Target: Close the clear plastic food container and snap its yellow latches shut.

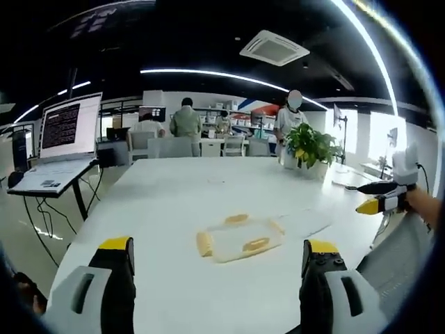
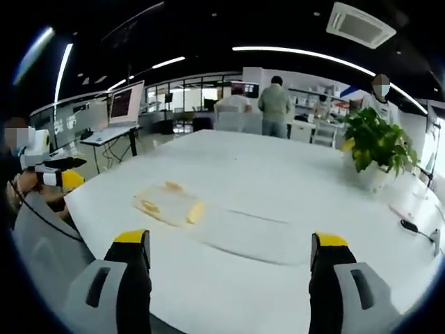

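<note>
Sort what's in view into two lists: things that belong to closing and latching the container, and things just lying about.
For the job:
- clear plastic food container
- its yellow latches
- left gripper, open
- right gripper, open

Just there:
- white table
- potted plant
- laptop on a stand
- people at the back of the room

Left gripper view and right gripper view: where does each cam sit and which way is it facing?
Left gripper view: rides the left gripper, jaws wide apart, above the white table, facing the clear container and potted plant; the right gripper enters at right.
Right gripper view: rides the right gripper, jaws apart, looking across the table from another edge; the left gripper and a hand show at left.
Shared: table, container with yellow latches, plant, laptop stand, people at the back.
</note>
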`<state>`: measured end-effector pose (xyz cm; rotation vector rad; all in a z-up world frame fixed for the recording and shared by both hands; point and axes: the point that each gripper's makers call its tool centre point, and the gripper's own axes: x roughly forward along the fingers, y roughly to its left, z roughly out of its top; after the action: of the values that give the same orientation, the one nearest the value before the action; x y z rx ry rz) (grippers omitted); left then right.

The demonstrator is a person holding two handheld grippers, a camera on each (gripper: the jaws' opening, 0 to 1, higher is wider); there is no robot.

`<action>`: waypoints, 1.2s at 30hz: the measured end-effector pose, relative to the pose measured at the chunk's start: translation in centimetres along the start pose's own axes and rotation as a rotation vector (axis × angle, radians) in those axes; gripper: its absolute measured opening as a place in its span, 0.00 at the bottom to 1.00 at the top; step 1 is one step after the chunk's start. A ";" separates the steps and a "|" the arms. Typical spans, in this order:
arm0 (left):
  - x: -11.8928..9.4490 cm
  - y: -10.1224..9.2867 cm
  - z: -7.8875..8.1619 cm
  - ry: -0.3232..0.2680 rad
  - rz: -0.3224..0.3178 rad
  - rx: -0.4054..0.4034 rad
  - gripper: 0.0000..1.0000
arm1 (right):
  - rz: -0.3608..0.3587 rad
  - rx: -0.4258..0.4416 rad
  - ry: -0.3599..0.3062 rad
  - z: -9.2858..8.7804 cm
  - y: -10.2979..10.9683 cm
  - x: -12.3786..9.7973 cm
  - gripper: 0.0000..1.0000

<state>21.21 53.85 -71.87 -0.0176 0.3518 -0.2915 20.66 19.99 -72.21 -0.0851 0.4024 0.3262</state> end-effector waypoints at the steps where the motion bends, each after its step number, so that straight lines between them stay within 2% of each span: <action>1: 0.2 0.1 -0.4 0.030 -0.007 -0.008 0.99 | 0.002 -0.004 0.001 0.0 -0.1 0.1 0.96; 2: 0.4 0.5 -1.0 0.076 -0.008 -0.010 0.99 | 0.018 -0.033 0.021 -0.4 -0.3 0.4 0.97; 3: 0.6 0.8 -1.2 0.088 0.000 -0.008 0.99 | 0.011 -0.057 0.050 -0.8 -0.7 0.6 0.96; 4: 0.8 1.0 -1.2 0.095 0.004 0.006 0.99 | 0.001 -0.072 0.074 -1.1 -1.1 0.8 0.95; 7: 1.6 1.5 -0.6 0.081 0.004 0.074 0.99 | -0.029 -0.111 0.200 -2.4 -2.6 1.9 1.00; 9: 2.2 1.6 -0.3 0.097 -0.025 0.120 0.97 | -0.020 -0.141 0.211 -2.2 -3.0 2.8 0.97; 10: 2.4 1.7 -0.3 0.116 -0.034 0.148 0.95 | -0.013 -0.147 0.214 -2.2 -3.0 3.0 0.94; 12: 3.0 2.8 0.2 0.139 -0.005 0.213 0.88 | 0.023 -0.171 0.204 -1.6 -2.8 3.9 0.84; 13: 3.4 2.8 0.5 0.149 -0.023 0.246 0.83 | 0.068 -0.183 0.213 -1.4 -2.2 4.5 0.77; 15: 4.1 2.5 0.7 0.159 -0.075 0.274 0.75 | 0.078 -0.168 0.242 -1.2 -2.1 5.2 0.66; 17: 5.2 2.3 1.2 0.157 -0.113 0.269 0.80 | 0.146 -0.176 0.203 0.4 -1.0 6.7 0.67; 19: 6.0 2.1 1.1 0.172 -0.145 0.295 0.83 | 0.200 -0.192 0.212 0.9 -0.3 7.5 0.73; 22: 7.7 1.2 0.1 0.229 -0.256 0.408 0.81 | 0.302 -0.263 0.259 1.5 1.0 9.1 0.72; 25: 9.0 1.2 -1.1 0.303 -0.328 0.520 0.80 | 0.413 -0.385 0.244 2.6 2.3 10.3 0.64; 27: 9.4 0.5 -1.6 0.321 -0.428 0.585 0.78 | 0.495 -0.471 0.293 2.3 3.1 10.8 0.63; 28: 9.6 0.1 -2.2 0.359 -0.484 0.592 0.78 | 0.527 -0.507 0.312 2.0 3.4 11.0 0.64; 30: 10.2 0.0 -2.5 0.392 -0.523 0.600 0.77 | 0.585 -0.579 0.342 1.7 4.0 11.4 0.66; 33: 11.7 0.5 -2.2 0.419 -0.557 0.723 0.72 | 0.697 -0.718 0.366 1.4 5.5 11.8 0.62; 35: 12.5 0.7 -2.3 0.448 -0.585 0.778 0.67 | 0.749 -0.761 0.392 1.1 6.2 12.2 0.60; 36: 12.7 0.7 -2.4 0.468 -0.594 0.774 0.67 | 0.761 -0.767 0.406 0.9 6.3 12.4 0.61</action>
<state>32.00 50.95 -78.48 0.7284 0.6766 -1.0139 29.73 29.73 -76.39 -0.7689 0.6886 1.2185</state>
